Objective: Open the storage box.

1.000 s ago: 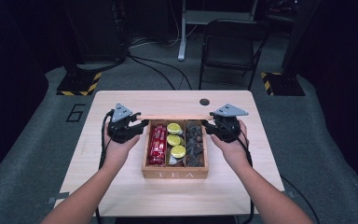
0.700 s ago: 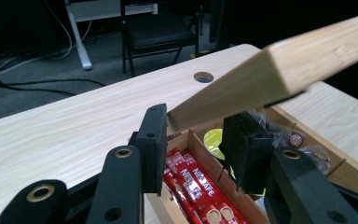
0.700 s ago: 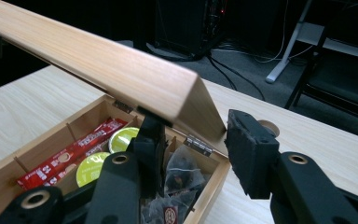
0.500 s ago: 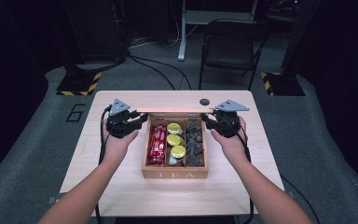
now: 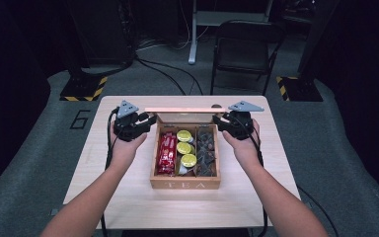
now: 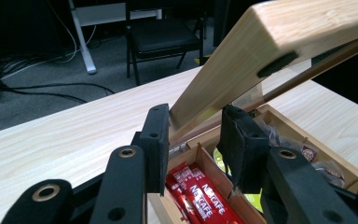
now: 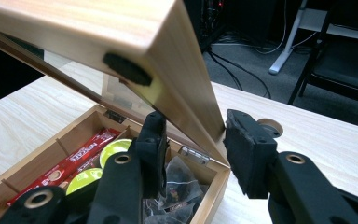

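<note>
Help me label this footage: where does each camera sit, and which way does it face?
High view: above the person's side, looking forward and down at the table; forearms, left gripper and right gripper show.
Left gripper view: on the left gripper, looking along its jaws, which clamp the lid edge.
Right gripper view: on the right gripper, jaws around the lid's other end.
Shared: all three show the lid and the box; both gripper views show red packets.
</note>
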